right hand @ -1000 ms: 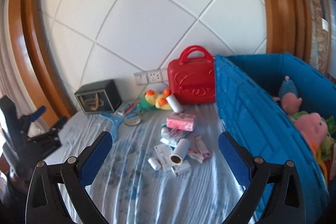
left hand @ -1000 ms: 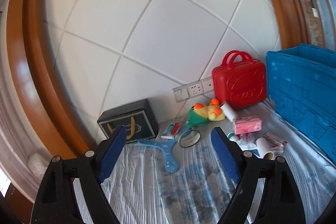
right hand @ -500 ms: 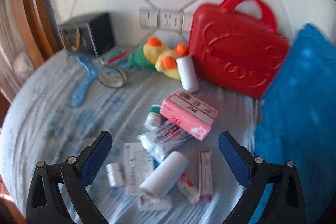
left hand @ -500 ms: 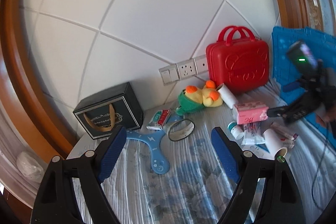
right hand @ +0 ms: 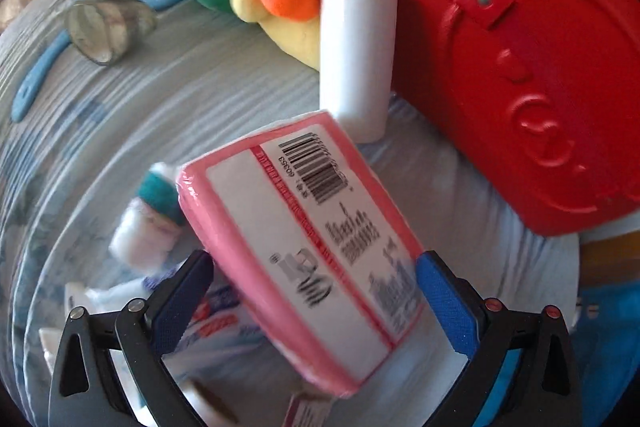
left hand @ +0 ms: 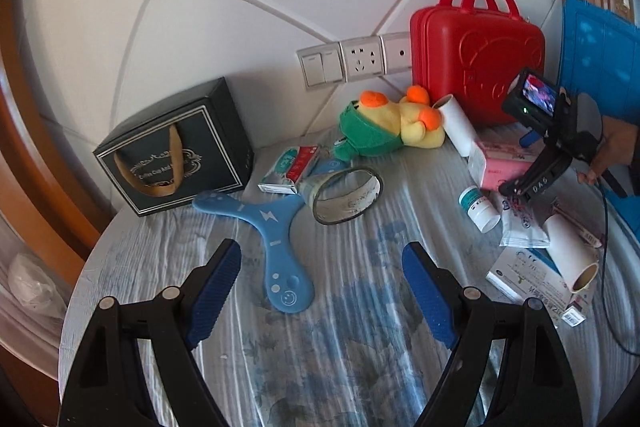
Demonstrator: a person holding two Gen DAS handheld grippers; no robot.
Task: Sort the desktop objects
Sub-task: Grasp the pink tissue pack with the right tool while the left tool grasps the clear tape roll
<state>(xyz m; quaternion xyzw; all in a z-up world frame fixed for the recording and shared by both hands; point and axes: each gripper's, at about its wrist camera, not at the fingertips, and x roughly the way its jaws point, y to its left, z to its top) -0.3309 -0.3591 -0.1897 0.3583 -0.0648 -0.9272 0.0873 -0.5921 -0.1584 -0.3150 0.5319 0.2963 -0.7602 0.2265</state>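
My right gripper [right hand: 312, 283] is open, low over a pink packet [right hand: 304, 235] with a barcode label; its fingers stand on either side of the packet's near end, apart from it. The packet also shows in the left wrist view [left hand: 500, 165], under the right gripper [left hand: 528, 187]. My left gripper [left hand: 320, 287] is open and empty above the cloth, just short of a blue boomerang [left hand: 272, 227]. A yellow plush duck [left hand: 392, 127] and a tape ring [left hand: 346, 195] lie behind it.
A red case [left hand: 476, 55] and a black gift box [left hand: 176, 147] stand at the wall. A blue crate [left hand: 600, 51] is at the right. White rolls [right hand: 356, 55], a small bottle [left hand: 478, 209], tubes and boxes [left hand: 532, 275] lie around the packet.
My right gripper has moved forward and down from a wide view of the desk to close over the pink packet. My left gripper has moved forward and tilted down toward the boomerang.
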